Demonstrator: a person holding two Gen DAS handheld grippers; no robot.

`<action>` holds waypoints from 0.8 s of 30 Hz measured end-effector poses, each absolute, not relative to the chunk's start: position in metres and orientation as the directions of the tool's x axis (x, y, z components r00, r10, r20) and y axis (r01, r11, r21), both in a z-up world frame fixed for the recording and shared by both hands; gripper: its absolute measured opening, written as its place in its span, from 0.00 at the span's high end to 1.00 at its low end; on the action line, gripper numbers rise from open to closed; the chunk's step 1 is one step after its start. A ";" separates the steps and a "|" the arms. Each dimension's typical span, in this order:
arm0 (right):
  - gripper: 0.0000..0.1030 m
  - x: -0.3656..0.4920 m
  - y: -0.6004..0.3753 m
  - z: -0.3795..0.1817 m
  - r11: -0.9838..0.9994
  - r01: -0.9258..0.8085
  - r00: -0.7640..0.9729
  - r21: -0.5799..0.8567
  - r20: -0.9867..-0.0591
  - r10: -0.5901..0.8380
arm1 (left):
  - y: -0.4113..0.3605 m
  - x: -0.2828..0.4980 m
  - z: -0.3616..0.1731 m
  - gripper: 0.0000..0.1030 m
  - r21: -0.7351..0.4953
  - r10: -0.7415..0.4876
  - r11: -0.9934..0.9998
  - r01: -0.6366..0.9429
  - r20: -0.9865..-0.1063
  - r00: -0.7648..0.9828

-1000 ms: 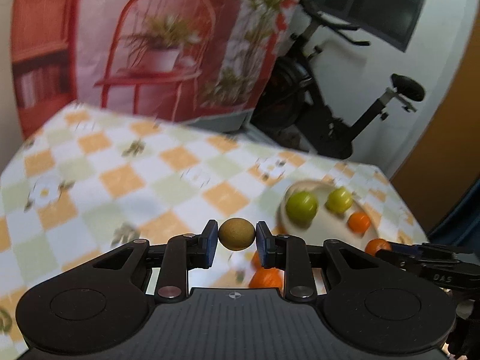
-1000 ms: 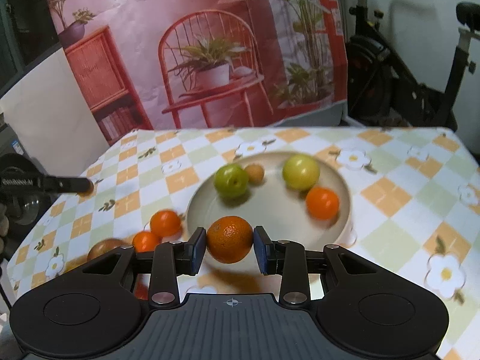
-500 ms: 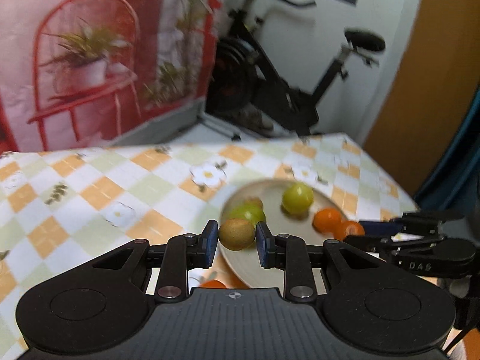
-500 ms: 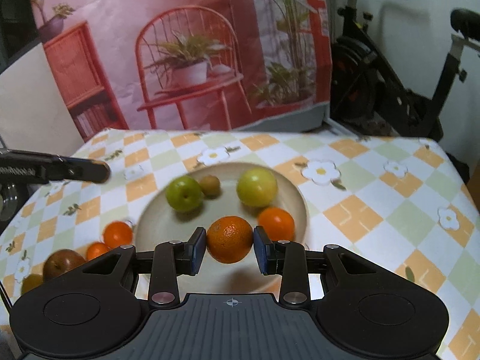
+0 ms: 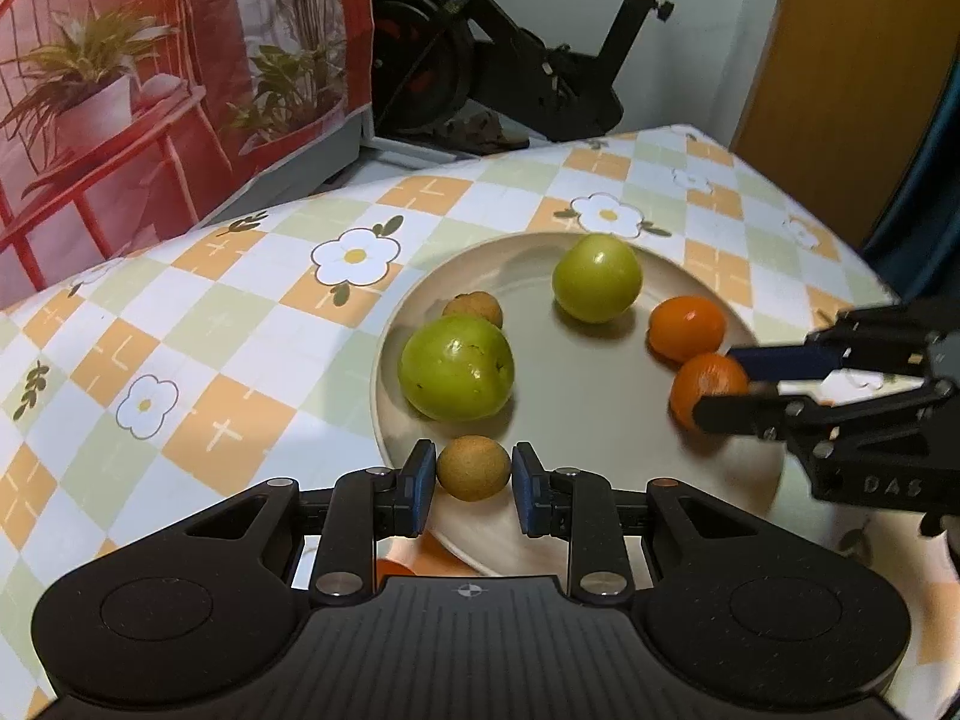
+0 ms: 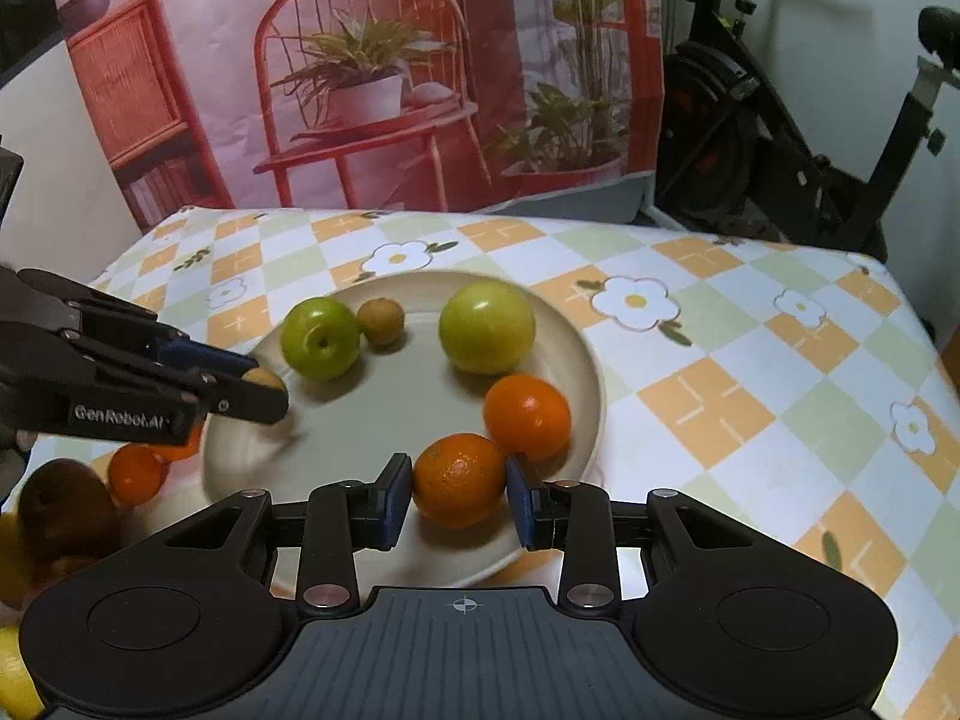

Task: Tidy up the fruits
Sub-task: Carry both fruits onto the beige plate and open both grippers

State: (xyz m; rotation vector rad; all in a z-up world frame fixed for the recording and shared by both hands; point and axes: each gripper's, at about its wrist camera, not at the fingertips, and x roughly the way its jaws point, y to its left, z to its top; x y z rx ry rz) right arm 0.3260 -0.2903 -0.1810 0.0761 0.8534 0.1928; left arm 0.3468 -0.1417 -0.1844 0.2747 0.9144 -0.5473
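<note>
A beige plate [image 5: 600,402] [image 6: 420,396] holds two green apples [image 5: 457,367] [image 5: 596,278], a small brown fruit [image 5: 474,307] and an orange [image 5: 687,327]. My left gripper [image 5: 473,487] is shut on a small brown fruit [image 5: 473,468] over the plate's near-left rim; it also shows in the right wrist view [image 6: 264,381]. My right gripper [image 6: 459,495] is shut on an orange [image 6: 459,479] low over the plate's front edge, beside the other orange [image 6: 527,417]; this held orange shows in the left wrist view [image 5: 708,387].
Loose fruit lies left of the plate: small oranges [image 6: 137,474], a brown kiwi [image 6: 63,504] and yellow fruit [image 6: 12,552]. The checkered tablecloth [image 6: 750,372] ends at the right edge. An exercise bike [image 6: 780,138] and a printed backdrop [image 6: 360,72] stand behind.
Both grippers have moved in over the plate and lower, each still holding its fruit. The left one swung right from the bare cloth to the plate's rim.
</note>
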 end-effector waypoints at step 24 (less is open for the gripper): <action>0.67 0.330 -0.298 -0.184 0.992 -0.080 0.677 0.096 -0.725 0.124 | -0.164 0.372 -0.191 0.69 0.062 -0.285 0.840 0.540 -0.795 0.535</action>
